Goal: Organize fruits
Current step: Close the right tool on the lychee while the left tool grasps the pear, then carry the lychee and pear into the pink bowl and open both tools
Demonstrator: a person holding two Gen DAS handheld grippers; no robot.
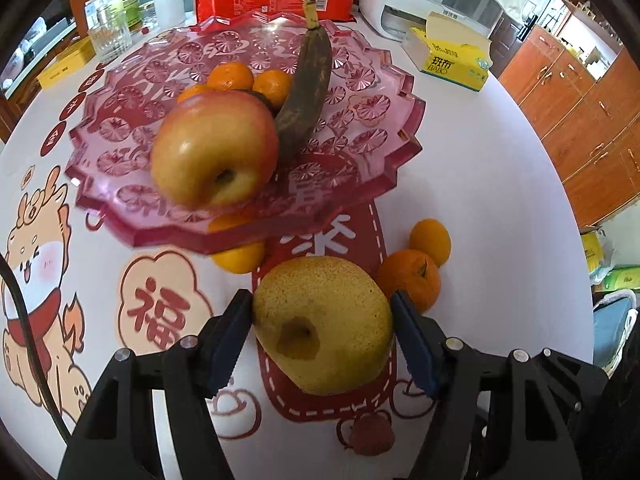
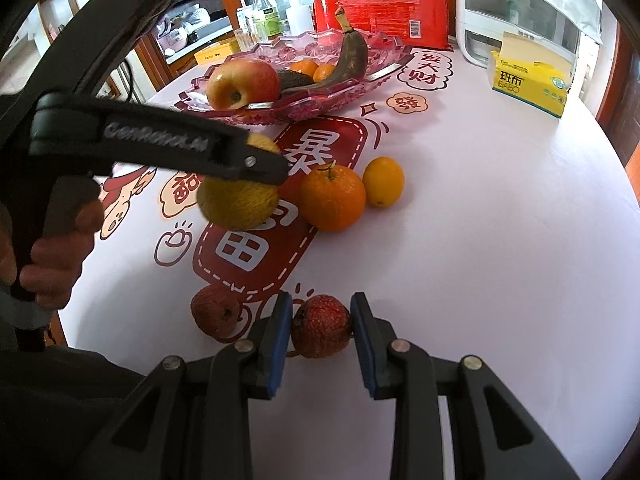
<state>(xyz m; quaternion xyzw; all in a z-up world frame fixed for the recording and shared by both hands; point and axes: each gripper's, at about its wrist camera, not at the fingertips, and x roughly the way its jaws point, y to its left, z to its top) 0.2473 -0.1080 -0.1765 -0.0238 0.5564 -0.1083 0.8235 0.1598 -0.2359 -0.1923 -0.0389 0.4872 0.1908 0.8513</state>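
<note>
Two grippers are at work over the printed tablecloth (image 2: 480, 240); our left gripper (image 1: 322, 334) is clamped on a yellow pear (image 1: 322, 326), both blue pads pressed against its sides, and in the right wrist view the pear (image 2: 240, 200) hangs clear of the cloth, in front of the pink glass fruit tray (image 1: 372, 80); our right gripper (image 2: 320, 330) has a red lychee (image 2: 321, 332) between its pads, the left pad touching the fruit and the right pad touching or nearly so, and we cannot tell whether the lychee is gripped or only bracketed; it appears to sit on the cloth.

On the tray we see an apple (image 1: 214, 148) near the front edge, a dark overripe banana (image 1: 308, 88) slanting toward the back rim, a few small oranges (image 1: 232, 76) behind the apple, and a dark fruit (image 2: 294, 79) between apple and banana; one orange (image 1: 240, 258) lies half under the tray's front edge.

On the cloth, to the right of the pear, sit a large orange (image 2: 332, 198) and a smaller yellow-orange citrus (image 2: 383, 181) just beside it; a second lychee (image 2: 216, 316) lies just left of our right gripper.

Behind the tray stand a red package (image 2: 384, 8), bottles (image 2: 266, 12) and a yellow tissue box (image 2: 528, 84).
</note>
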